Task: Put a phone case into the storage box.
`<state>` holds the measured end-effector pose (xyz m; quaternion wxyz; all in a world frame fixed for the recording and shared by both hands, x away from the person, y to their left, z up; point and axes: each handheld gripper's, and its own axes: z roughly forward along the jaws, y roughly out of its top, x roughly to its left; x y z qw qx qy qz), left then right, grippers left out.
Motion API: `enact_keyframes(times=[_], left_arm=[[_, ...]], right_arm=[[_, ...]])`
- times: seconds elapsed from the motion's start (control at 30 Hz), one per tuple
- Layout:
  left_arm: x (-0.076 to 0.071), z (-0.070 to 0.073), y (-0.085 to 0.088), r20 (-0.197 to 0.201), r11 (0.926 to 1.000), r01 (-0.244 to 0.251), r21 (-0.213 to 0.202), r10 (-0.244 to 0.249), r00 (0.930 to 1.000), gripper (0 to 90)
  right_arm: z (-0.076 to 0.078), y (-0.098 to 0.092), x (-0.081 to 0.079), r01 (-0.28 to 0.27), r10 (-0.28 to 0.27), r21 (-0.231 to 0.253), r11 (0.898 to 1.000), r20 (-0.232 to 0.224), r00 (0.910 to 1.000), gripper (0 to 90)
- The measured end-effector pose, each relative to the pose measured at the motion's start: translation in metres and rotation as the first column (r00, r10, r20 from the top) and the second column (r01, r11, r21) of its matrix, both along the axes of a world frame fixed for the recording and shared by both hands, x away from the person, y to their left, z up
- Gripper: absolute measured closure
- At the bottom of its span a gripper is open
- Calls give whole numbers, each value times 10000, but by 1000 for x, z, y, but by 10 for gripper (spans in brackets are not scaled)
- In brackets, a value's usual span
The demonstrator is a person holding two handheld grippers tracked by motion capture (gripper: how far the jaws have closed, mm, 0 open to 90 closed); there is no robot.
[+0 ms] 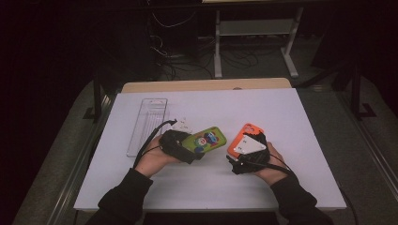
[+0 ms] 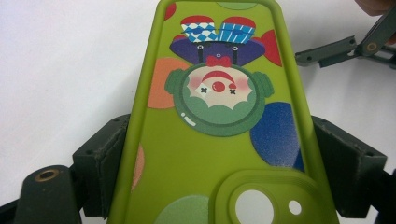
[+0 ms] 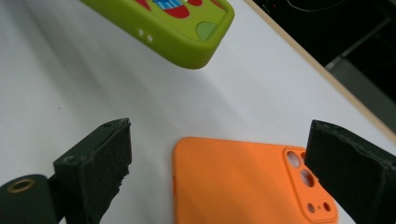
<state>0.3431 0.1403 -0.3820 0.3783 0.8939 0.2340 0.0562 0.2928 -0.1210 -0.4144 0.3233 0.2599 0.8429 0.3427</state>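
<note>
Here your left tool (image 2: 212,154) is clenched on the long edges of the green clown phone case (image 2: 215,121), holding it raised off the white tabletop (image 1: 281,117), presumably for carrying. Your right tool (image 3: 219,177) stands released, its jaws straddling the orange phone case (image 3: 233,182) lying flat below, not yet gripping.

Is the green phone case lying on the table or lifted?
Lifted: the left gripper clamps the green phone case, which hangs above the table.
</note>
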Motion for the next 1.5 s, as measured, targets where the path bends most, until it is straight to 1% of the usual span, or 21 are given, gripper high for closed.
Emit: enact_keyframes(times=[0.2, 0.33, 0.6, 0.63, 0.67, 0.8, 0.87, 0.9, 0.93, 1.0, 1.03, 1.07, 1.13, 1.17, 1.2, 1.27, 1.3, 1.33, 1.37, 1.43, 1.5], left_arm=[[1, 0, 0, 38, 10000, 63, 26, -63, 10000, 149], [1, 0, 0, 49, 9999, 101, 75, -102, 9999, 149], [0, -2, -2, 30, 9999, 10, -140, -9, 10000, 149], [-1, -2, -3, -57, 9998, -67, -182, 66, 10000, 149], [-1, -2, -2, -67, 10000, 19, -76, -20, 10000, 149], [-2, -2, -3, -145, 9999, -52, -158, 49, 9999, 149], [-1, -2, -2, -116, 10000, 60, 7, -59, 9999, 149], [-1, -1, -2, -95, 9999, 135, 98, -135, 9999, 149], [-2, -2, -4, -164, 9999, -40, -138, 38, 9999, 149], [-2, -2, -4, -145, 10000, 16, -74, -17, 9999, 149], [-2, -2, -4, -144, 10000, 12, -80, -13, 9999, 149], [-2, -2, -4, -142, 10000, 4, -89, -6, 9999, 149], [-1, -2, -4, 21, 9999, 127, -43, -127, 9999, 149], [-1, -2, -4, 4, 9999, 115, -37, -115, 9999, 149], [-1, -3, -4, -12, 9999, 95, -58, -95, 10000, 149], [-2, -2, -5, -129, 10000, -11, -91, 10, 9999, 149], [-3, -2, -4, -101, 10000, 36, -3, -36, 9999, 149], [-2, -1, -3, -70, 9998, 121, 132, -120, 9999, 149], [-2, -1, -4, -55, 9999, 108, 95, -107, 9999, 149], [-3, -2, -5, -98, 10000, 12, -93, -13, 10000, 149], [-2, -1, -5, -26, 9998, 162, 98, -161, 9999, 149]], right_arm=[[-1, 5, -5, -83, 151, -872, 9962, 775, 9969, 64], [-2, 7, -7, -143, 361, -1536, 9880, 1401, 9895, 64], [-9, 15, -12, -128, 789, -2716, 9623, 2342, 9690, 64], [-10, 15, -12, -68, 819, -2875, 9577, 2498, 9648, 64], [-10, 15, -12, -75, 998, -3218, 9468, 2715, 9572, 64], [-10, 16, -12, 21, 1209, -3615, 9324, 3172, 9406, 64], [-10, 17, -13, 38, 1328, -3778, 9259, 3349, 9329, 64], [-10, 17, -13, 13, 1513, -4070, 9134, 3425, 9273, 64], [-10, 17, -14, 58, 1537, -4126, 9109, 3524, 9231, 64], [-12, 20, -16, 138, 1543, -4192, 9078, 3643, 9184, 64], [-13, 20, -16, 123, 1742, -4355, 9001, 3855, 9061, 64], [-13, 20, -15, 53, 2055, -4764, 8792, 3893, 8979, 63], [-15, 22, -16, 155, 2290, -5077, 8614, 4153, 8804, 64], [-17, 23, -17, 271, 2219, -5102, 8596, 4207, 8796, 64], [-17, 24, -16, 238, 2434, -5314, 8468, 4267, 8710, 64], [-19, 26, -17, 311, 2565, -5474, 8363, 4407, 8602, 64], [-20, 27, -18, 349, 2605, -5489, 8352, 4507, 8538, 65], [-20, 28, -19, 365, 2715, -5608, 8272, 4556, 8478, 66], [-22, 29, -19, 385, 2678, -5561, 8302, 4585, 8474, 67], [-22, 32, -21, 475, 2814, -5715, 8192, 4728, 8351, 73], [-22, 34, -22, 503, 3031, -5823, 8114, 4927, 8157, 87]])
